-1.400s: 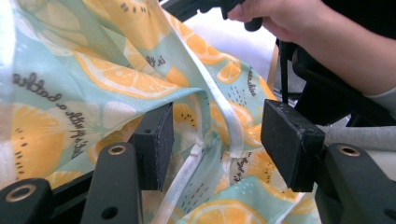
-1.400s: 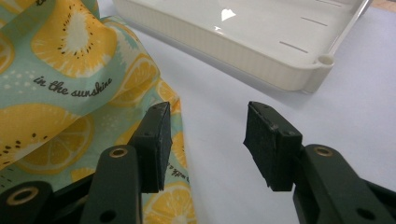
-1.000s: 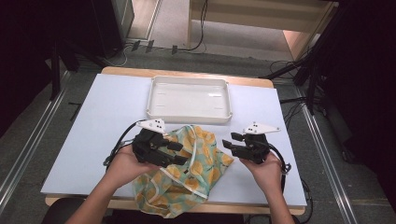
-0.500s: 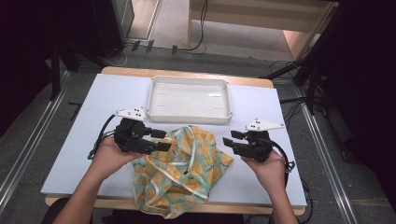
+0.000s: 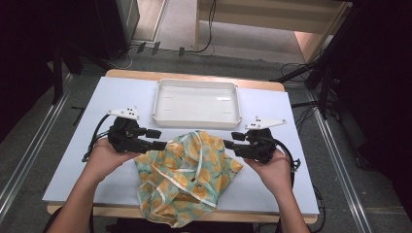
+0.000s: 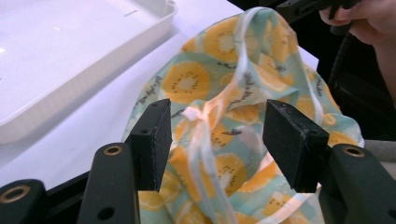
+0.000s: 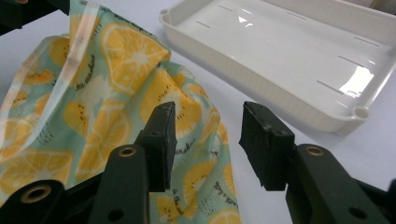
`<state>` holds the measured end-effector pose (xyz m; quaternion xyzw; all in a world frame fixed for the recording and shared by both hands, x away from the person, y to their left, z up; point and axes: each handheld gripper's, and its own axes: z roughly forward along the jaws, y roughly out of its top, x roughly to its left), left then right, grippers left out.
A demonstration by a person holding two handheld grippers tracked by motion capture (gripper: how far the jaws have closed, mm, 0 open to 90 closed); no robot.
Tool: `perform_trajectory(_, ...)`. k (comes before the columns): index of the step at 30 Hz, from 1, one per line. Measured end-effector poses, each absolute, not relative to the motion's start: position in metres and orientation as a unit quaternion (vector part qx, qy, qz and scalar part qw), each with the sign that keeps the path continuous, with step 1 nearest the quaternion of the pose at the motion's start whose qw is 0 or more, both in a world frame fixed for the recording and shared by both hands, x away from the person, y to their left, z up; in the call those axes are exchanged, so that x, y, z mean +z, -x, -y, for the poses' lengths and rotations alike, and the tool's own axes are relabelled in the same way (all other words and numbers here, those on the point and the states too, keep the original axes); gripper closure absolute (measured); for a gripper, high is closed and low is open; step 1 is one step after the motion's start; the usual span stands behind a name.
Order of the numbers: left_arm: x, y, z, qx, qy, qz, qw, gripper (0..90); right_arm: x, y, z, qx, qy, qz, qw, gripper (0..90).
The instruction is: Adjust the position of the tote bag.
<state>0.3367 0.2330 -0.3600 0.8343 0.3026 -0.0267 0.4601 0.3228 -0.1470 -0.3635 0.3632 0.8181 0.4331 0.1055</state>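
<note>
One cloth (image 5: 187,177), one tray (image 5: 196,102) and two grippers are on or above the white counter (image 5: 73,160). The cloth, pale green with orange fruit slices, lies crumpled at the near middle of the counter, and its near edge hangs over the counter's near rim. The white tray sits empty just beyond it, at the far middle, close to the cloth's far edge but apart from it.

The left gripper (image 5: 158,139) is at the cloth's left edge with its jaws apart and nothing clamped. The right gripper (image 5: 232,141) is at the cloth's right edge; its jaws have just been closing and stand apart, no cloth pinched between them.

Bare counter lies open to the left and right of the cloth and tray.
</note>
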Motion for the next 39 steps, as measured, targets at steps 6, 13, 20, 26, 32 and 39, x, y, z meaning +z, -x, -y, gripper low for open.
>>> perform_trajectory(6, -0.365, -0.342, -0.243, -0.028, -0.831, -0.311, 0.461, 42.5, -0.361, -0.328, 0.133, 0.428, -0.353, -0.826, 0.097, 56.4)
perform_trajectory(13, -0.369, -0.345, -0.252, -0.029, -0.831, -0.316, 0.457, 41.0, -0.352, -0.333, 0.115, 0.433, -0.334, -0.833, 0.084, 56.6)
perform_trajectory(20, -0.371, -0.347, -0.256, -0.029, -0.832, -0.319, 0.453, 39.9, -0.346, -0.327, 0.108, 0.437, -0.326, -0.834, 0.082, 56.3)
perform_trajectory(26, -0.370, -0.346, -0.256, -0.033, -0.825, -0.322, 0.463, 39.8, -0.341, -0.323, 0.101, 0.441, -0.320, -0.835, 0.080, 55.4)
perform_trajectory(32, -0.369, -0.346, -0.256, -0.031, -0.826, -0.321, 0.462, 39.8, -0.338, -0.322, 0.087, 0.439, -0.306, -0.841, 0.077, 54.3)
perform_trajectory(39, -0.367, -0.345, -0.257, -0.030, -0.823, -0.321, 0.468, 39.9, -0.337, -0.319, 0.069, 0.445, -0.296, -0.843, 0.067, 48.1)
